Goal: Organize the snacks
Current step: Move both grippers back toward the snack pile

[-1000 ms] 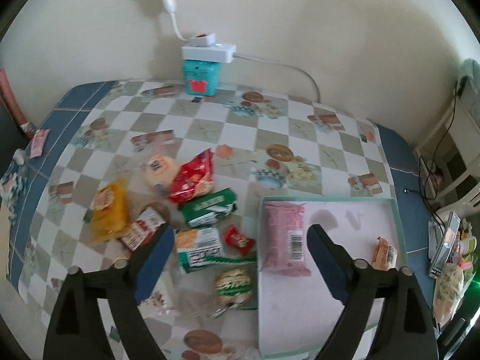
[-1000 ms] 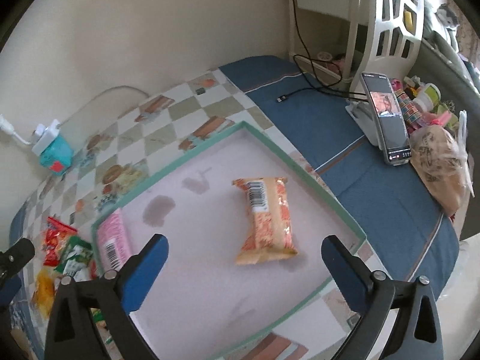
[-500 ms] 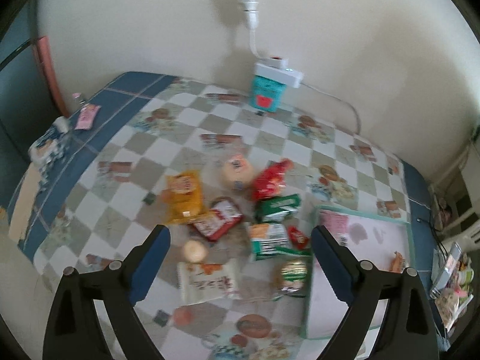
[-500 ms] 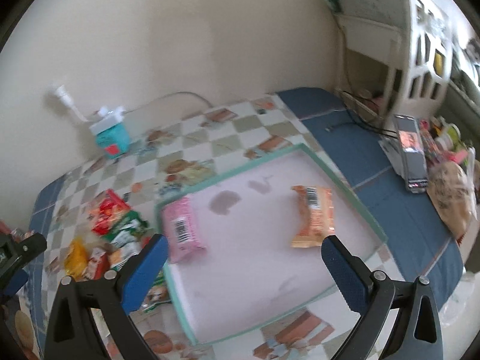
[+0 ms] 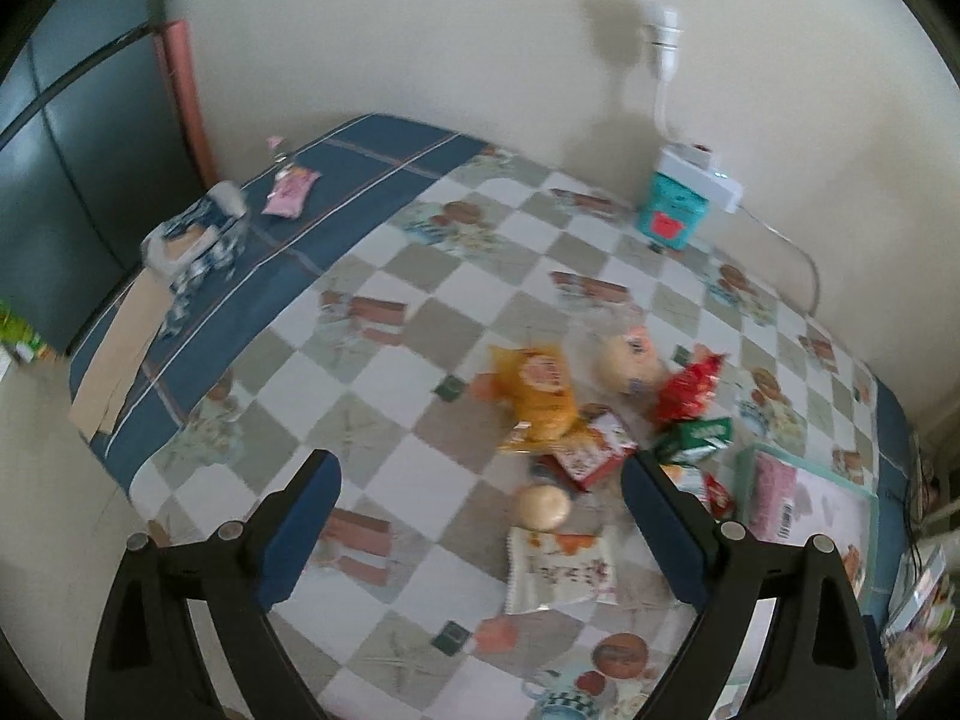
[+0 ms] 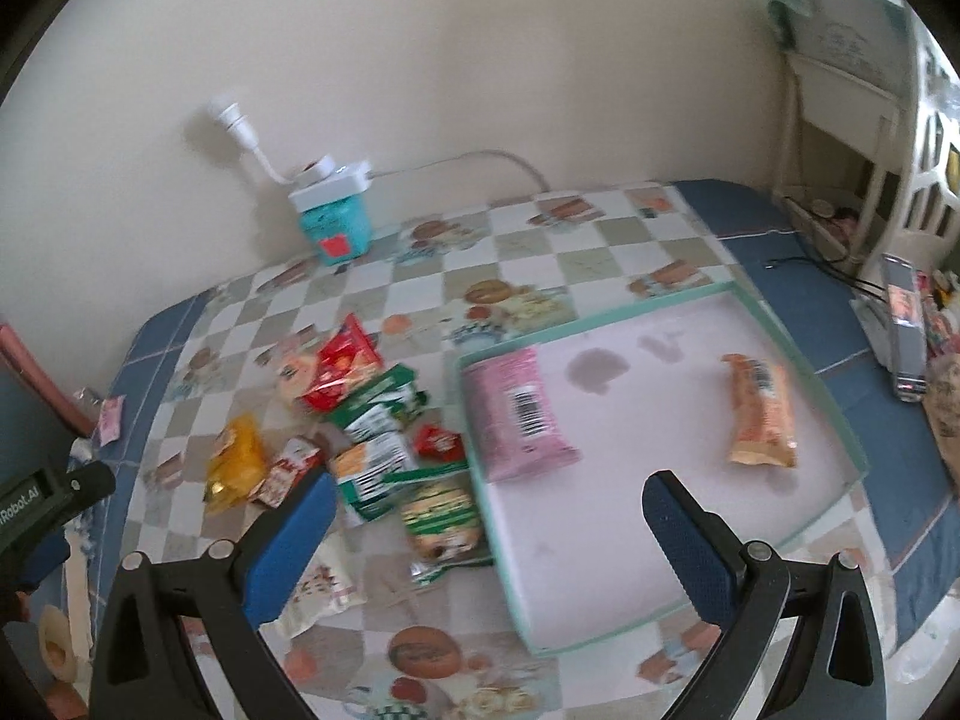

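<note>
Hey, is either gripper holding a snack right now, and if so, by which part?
Nothing is held. The left gripper and the right gripper both hang open above the table, with no snack between their fingers.

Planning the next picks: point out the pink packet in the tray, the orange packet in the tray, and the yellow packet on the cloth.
Pink plastic packet (image 6: 519, 414): right wrist view, on its barcode.
Orange plastic packet (image 6: 762, 414): right wrist view, mid-body.
Yellow plastic packet (image 5: 540, 396): left wrist view, centre of its face.
</note>
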The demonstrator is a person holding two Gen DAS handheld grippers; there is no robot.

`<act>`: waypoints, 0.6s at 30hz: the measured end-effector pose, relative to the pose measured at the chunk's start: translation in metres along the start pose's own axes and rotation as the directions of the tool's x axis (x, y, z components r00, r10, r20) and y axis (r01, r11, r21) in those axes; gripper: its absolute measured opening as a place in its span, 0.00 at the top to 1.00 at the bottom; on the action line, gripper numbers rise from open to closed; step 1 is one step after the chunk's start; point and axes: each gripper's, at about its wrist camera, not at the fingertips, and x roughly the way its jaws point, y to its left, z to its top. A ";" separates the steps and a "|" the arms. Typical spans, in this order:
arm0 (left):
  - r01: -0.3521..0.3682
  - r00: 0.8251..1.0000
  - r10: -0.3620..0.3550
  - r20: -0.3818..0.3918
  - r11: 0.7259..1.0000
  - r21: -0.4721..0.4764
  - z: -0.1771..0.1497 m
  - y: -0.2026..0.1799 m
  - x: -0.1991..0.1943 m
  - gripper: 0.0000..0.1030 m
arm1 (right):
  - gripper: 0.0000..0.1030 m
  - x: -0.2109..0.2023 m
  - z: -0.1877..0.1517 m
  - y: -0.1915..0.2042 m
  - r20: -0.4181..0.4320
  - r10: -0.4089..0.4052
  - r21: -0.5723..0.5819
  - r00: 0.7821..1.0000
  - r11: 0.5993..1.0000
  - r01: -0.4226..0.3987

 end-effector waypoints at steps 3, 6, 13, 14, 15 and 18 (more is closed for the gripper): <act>-0.026 0.999 0.024 -0.034 0.999 -0.041 0.004 0.019 0.010 0.08 | 0.00 0.008 -0.003 0.011 -0.019 0.010 -0.016 1.000 1.000 -0.010; -0.031 0.997 0.026 -0.076 0.997 -0.072 0.005 0.033 0.021 0.08 | 0.00 0.019 -0.006 0.018 -0.054 0.017 -0.016 0.998 1.000 -0.018; -0.020 0.985 0.010 -0.170 0.998 -0.062 0.001 0.034 0.048 0.08 | 0.00 0.055 -0.021 0.031 -0.185 0.030 -0.039 0.982 0.999 -0.038; -0.009 0.982 -0.003 -0.189 0.998 -0.059 -0.001 0.032 0.053 0.08 | 0.00 0.061 -0.024 0.032 -0.207 0.025 -0.045 0.978 0.998 -0.035; 0.006 0.978 -0.018 -0.210 0.998 -0.057 -0.003 0.029 0.059 0.08 | 0.00 0.066 -0.028 0.033 -0.230 0.016 -0.048 0.973 0.998 -0.028; 0.011 0.964 -0.020 -0.265 0.999 -0.035 -0.010 0.019 0.076 0.08 | 0.00 0.073 -0.032 0.034 -0.250 0.010 -0.056 0.968 0.998 -0.024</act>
